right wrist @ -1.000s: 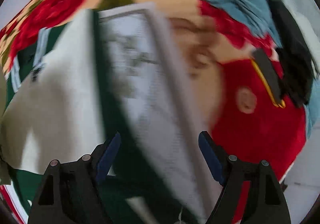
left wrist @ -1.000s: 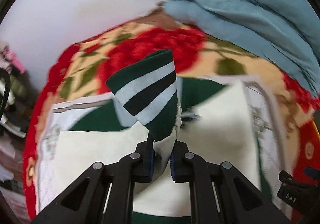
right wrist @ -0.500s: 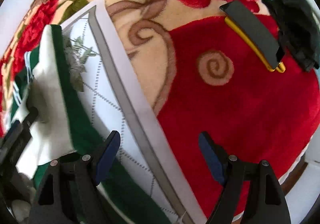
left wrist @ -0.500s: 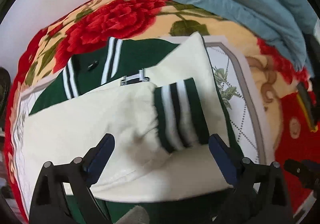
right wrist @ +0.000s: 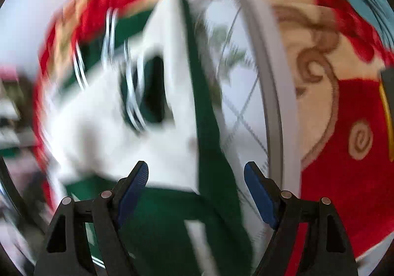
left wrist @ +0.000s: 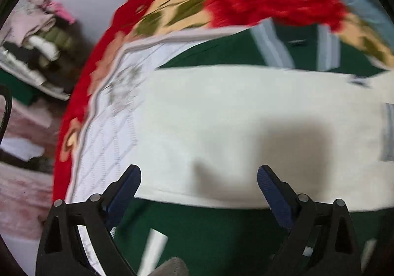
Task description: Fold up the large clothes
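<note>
Left gripper (left wrist: 199,178): we see its jaws spread wide, blue pads far apart, nothing pinched between them; it points steeply downward; its jaws have just been opening, and we see nothing held now. Right gripper (right wrist: 196,176): we see its jaws parted wide too, pads clear of any cloth, angled steeply down; the view is smeared by motion blur.

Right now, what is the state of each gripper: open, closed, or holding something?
Left gripper: open, holding nothing, above the cream sleeve.
Right gripper: open, holding nothing, above the green jacket.
</note>
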